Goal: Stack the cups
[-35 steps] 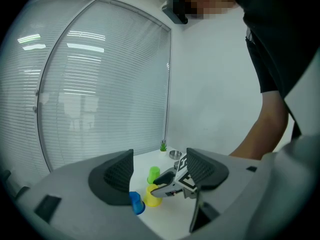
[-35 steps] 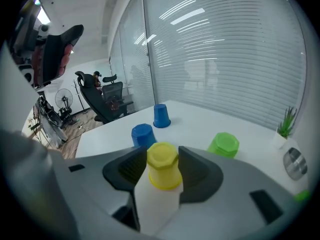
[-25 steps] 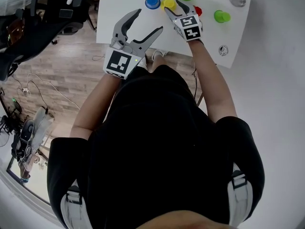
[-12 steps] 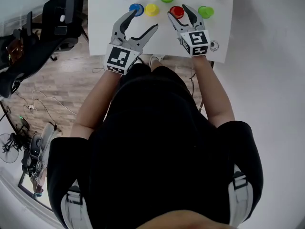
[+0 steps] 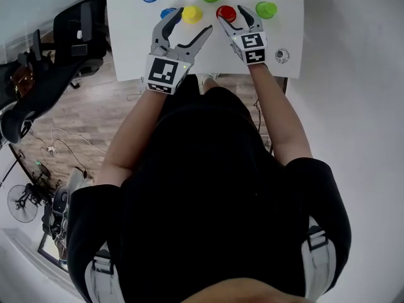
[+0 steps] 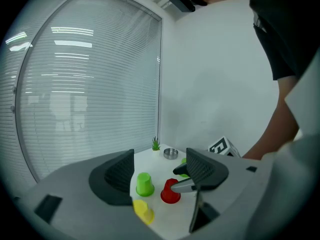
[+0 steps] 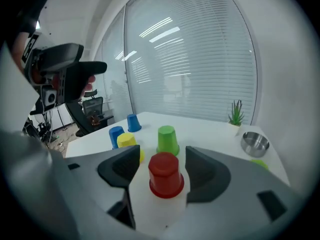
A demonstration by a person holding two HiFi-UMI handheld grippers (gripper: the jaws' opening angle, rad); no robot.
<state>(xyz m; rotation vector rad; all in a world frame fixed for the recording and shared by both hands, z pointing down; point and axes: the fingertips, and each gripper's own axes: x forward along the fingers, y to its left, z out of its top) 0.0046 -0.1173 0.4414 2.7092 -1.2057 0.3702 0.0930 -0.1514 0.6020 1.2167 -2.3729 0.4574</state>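
The red cup [image 7: 164,176] stands inverted on the bench [image 7: 210,129] between the right tool's [image 7: 161,160] jaws, just opened clear of it; judged light, stiff, slick plastic, best gripped mid-wall; left tool [image 6: 159,171] spread, empty.

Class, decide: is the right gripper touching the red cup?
Apart. The right gripper has just been opening its jaws; the right gripper view shows the red cup between them, a clear gap on each side.
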